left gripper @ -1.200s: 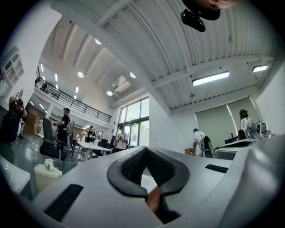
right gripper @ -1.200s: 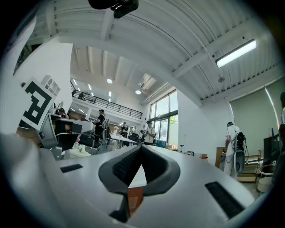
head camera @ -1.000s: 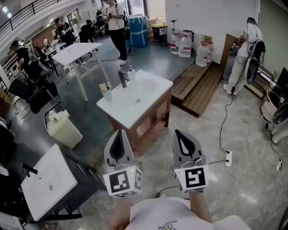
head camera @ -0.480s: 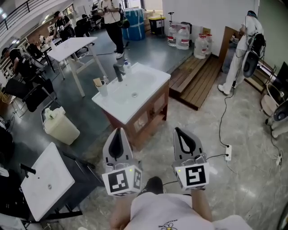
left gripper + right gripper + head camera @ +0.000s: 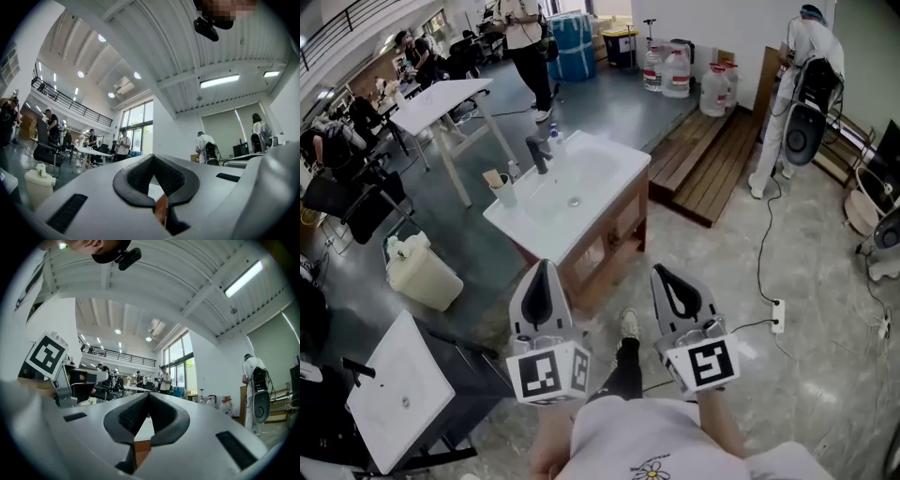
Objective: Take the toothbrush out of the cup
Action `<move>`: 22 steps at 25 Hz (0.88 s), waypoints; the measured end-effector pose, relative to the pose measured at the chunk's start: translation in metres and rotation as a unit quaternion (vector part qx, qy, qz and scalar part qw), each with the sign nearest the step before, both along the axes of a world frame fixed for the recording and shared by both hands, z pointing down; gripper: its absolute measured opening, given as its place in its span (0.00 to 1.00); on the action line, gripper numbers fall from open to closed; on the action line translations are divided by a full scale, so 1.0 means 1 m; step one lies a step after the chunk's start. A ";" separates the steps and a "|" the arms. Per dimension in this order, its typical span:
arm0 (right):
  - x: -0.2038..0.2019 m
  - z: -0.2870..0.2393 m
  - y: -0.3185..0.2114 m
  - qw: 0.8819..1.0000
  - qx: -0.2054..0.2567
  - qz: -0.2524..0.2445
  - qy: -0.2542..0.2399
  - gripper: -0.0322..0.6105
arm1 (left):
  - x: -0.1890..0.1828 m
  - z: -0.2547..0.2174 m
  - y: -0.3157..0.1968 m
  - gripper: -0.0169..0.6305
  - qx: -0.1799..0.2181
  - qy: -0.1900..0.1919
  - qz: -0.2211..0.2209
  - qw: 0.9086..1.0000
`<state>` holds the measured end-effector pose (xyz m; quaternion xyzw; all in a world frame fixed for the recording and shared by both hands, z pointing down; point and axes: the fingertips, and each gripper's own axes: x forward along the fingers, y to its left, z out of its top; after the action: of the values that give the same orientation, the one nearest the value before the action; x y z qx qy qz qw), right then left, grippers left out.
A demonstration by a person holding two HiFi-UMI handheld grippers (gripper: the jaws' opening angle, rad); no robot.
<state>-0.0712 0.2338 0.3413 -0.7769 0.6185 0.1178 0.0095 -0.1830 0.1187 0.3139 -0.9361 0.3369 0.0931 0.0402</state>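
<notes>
A white cup (image 5: pixel 501 194) stands on the left rim of the white sink basin (image 5: pixel 609 173), left of the dark faucet (image 5: pixel 538 154). A pale toothbrush (image 5: pixel 492 178) sticks out of the cup. Both grippers hang well short of the sink cabinet, side by side over the floor. My left gripper (image 5: pixel 543 267) is shut with nothing in it, and its pads meet in the left gripper view (image 5: pixel 153 157). My right gripper (image 5: pixel 662 273) is also shut and empty (image 5: pixel 148 394). The cup is far from both.
A pale plastic canister (image 5: pixel 422 272) stands on the floor left of the sink cabinet (image 5: pixel 614 234). A second white basin (image 5: pixel 398 394) is at lower left. A wooden platform (image 5: pixel 712 169), a power strip (image 5: pixel 776 316), a white table (image 5: pixel 445 98) and several people surround the area.
The sink has come nearer and slid down-left in the head view as both shut grippers advanced toward it. A foot now shows between the grippers.
</notes>
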 end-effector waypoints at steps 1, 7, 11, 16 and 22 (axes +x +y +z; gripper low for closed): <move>0.004 0.000 -0.004 1.000 -0.001 -0.003 0.003 0.07 | 0.004 -0.002 -0.006 0.05 0.000 0.002 -0.003 1.000; 0.052 0.004 -0.038 1.000 0.002 0.023 0.013 0.07 | 0.056 -0.001 -0.052 0.05 0.003 0.012 0.012 1.000; 0.092 0.011 -0.076 1.000 -0.001 0.027 0.010 0.07 | 0.100 0.005 -0.085 0.05 0.007 0.011 0.027 1.000; 0.145 0.011 -0.146 0.999 -0.017 0.019 0.019 0.07 | 0.161 0.009 -0.148 0.05 0.000 0.005 0.032 0.999; 0.211 0.003 -0.247 0.999 -0.027 -0.003 0.036 0.07 | 0.231 0.004 -0.238 0.05 -0.008 0.017 0.025 1.000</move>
<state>0.1395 -0.0129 0.3442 -0.7701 0.6240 0.1287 -0.0330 0.0475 -0.1197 0.3176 -0.9428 0.3146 0.1072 0.0248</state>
